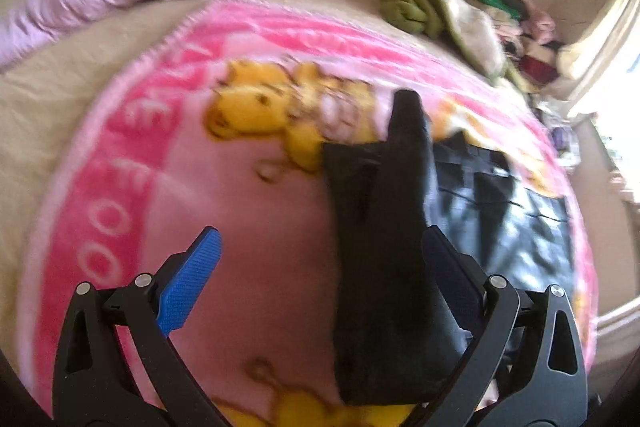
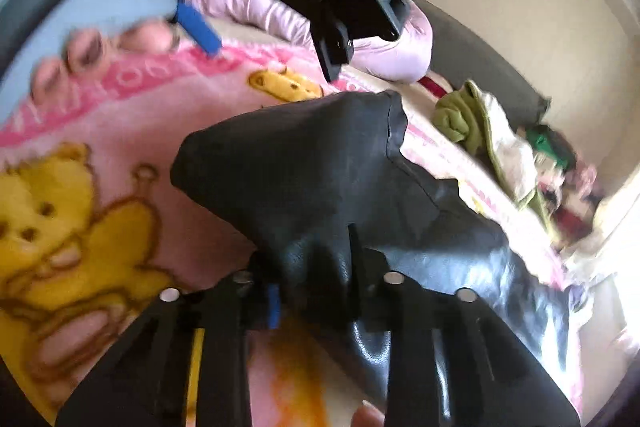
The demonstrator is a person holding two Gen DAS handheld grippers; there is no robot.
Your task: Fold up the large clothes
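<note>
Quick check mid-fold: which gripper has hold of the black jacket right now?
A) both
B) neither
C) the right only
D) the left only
C: in the right wrist view the right gripper is closed with the black jacket bunched between its fingers, while in the left wrist view the left gripper stands wide open above the pink blanket, its blue pads spread apart and clamping nothing.
</note>
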